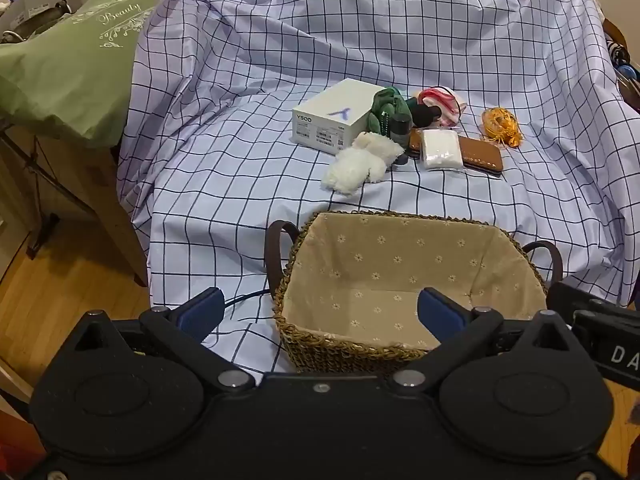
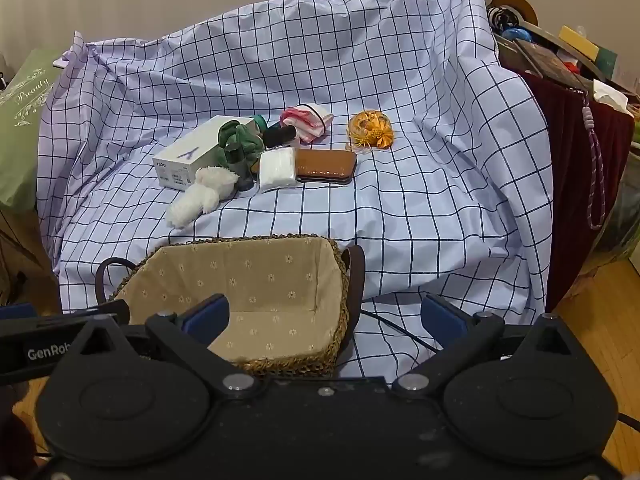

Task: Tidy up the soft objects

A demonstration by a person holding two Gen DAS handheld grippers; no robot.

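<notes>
A woven basket (image 1: 500, 236) (image 2: 340, 256) with a beige flowered lining stands empty at the front of the checked cloth. Behind it lies a small heap: a white fluffy toy (image 1: 360, 162) (image 2: 202, 194), a green soft item (image 1: 390, 110) (image 2: 242, 140), a pink and red fabric piece (image 1: 438, 100) (image 2: 306, 120), a white packet (image 1: 440, 150) (image 2: 277, 168) and an orange tasselled pouch (image 1: 500, 124) (image 2: 370, 128). My left gripper (image 1: 320, 312) hovers open over the basket's near left corner. My right gripper (image 2: 326, 318) hovers open over its near right corner. Neither holds anything.
A white box (image 1: 336, 118) (image 2: 196, 154), a brown wallet (image 1: 480, 156) (image 2: 326, 164) and a dark bottle (image 1: 402, 126) (image 2: 238, 164) share the heap. A green bag (image 1: 68, 64) stands left, a dark red cloth (image 2: 580, 168) with clutter right. A cable (image 2: 400, 330) runs by the basket.
</notes>
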